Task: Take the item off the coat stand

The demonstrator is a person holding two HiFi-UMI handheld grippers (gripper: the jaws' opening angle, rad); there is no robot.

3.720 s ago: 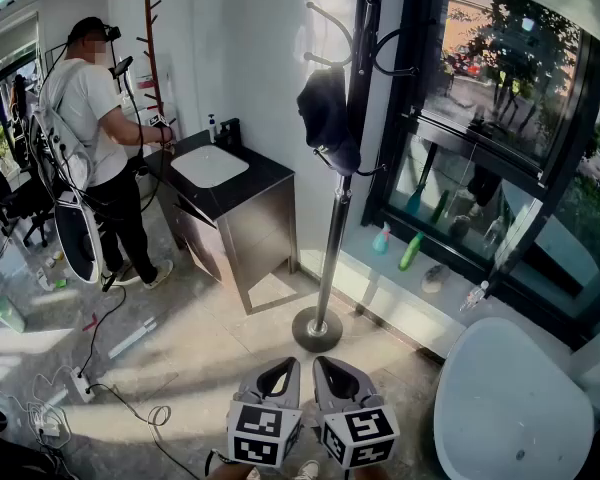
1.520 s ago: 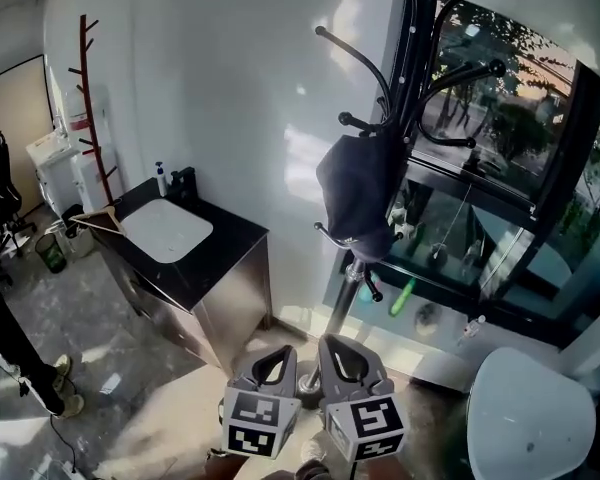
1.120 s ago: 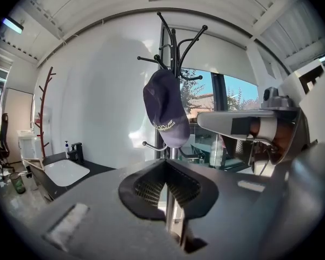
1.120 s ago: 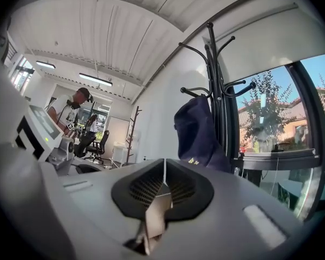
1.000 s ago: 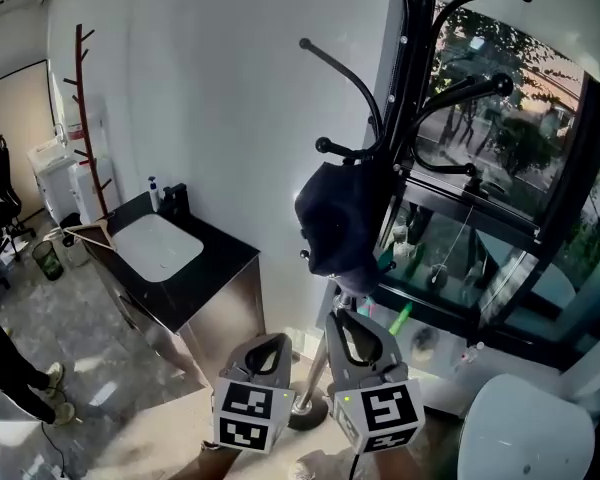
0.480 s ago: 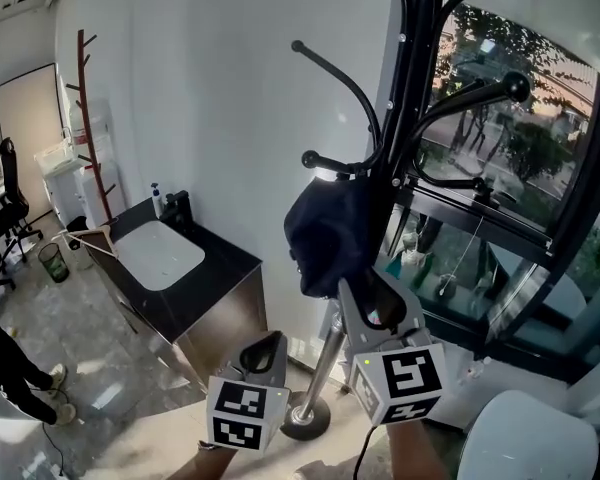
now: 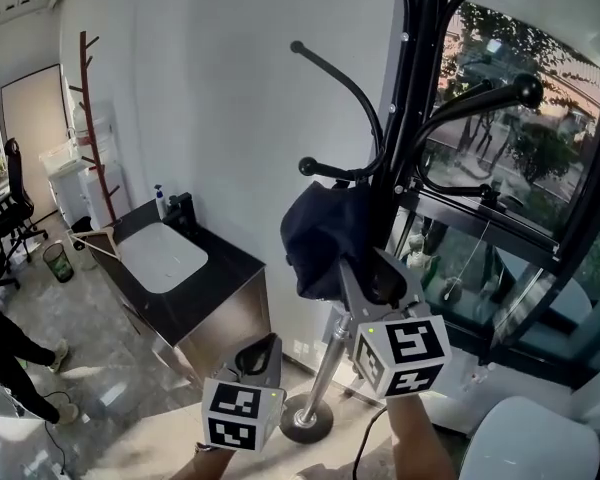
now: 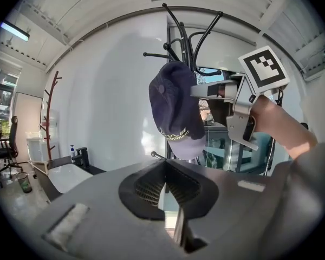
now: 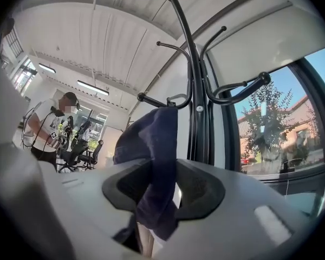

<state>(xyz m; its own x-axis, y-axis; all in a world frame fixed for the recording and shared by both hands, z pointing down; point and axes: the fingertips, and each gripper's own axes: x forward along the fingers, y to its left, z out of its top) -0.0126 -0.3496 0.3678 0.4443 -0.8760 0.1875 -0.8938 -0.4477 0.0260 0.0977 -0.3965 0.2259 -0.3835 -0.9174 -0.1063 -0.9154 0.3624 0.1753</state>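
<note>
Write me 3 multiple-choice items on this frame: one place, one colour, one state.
1. Where is the cap?
A. Hanging on a hook of the black stand
B. Lying on the sink counter
C. Lying on the floor

2. What colour is the cap?
A. Red
B. White
C. Dark navy

3. What is the right claw doing?
A. Open, well clear of the cap
B. Shut on the cap's cloth
C. Holding a bottle

Key:
1 A: the head view shows the cap up against the stand's pole, under a hook.
2 C: it looks dark navy in all three views.
3 B: the right gripper view shows navy cloth running down between its jaws.
</note>
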